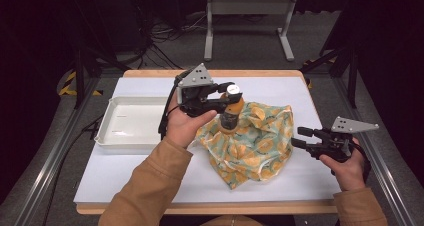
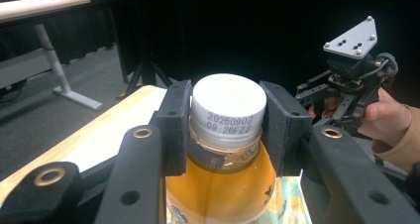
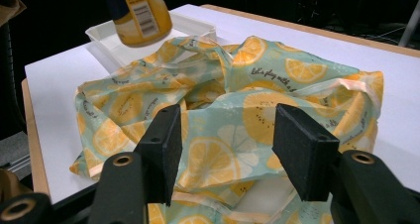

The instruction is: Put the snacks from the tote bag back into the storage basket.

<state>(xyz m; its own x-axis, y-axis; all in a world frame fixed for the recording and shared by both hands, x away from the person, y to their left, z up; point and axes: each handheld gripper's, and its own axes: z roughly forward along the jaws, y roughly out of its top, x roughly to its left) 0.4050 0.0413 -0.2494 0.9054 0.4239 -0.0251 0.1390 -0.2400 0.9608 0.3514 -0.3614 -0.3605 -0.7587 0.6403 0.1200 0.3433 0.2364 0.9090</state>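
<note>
- The desk (image 1: pixel 150 181) has bare white room at 6 o'clock and 3 o'clock of the bag; its far edge at 12 o'clock is close.
- The white tray (image 1: pixel 112 136) sits empty at 9 o'clock, a likely drop spot.
- The lemon-print cloth bag (image 1: pixel 255 141) lies slumped mid-desk.
- The left gripper (image 1: pixel 227 100) grips the orange drink bottle (image 2: pixel 223 179) at its white cap (image 2: pixel 228 105), lifted just above the bag (extraction step, I judge); next, carry it toward the tray.
- The right gripper (image 1: pixel 299 137) hovers at 3 o'clock, fingers (image 3: pixel 161 140) open, empty.
</note>
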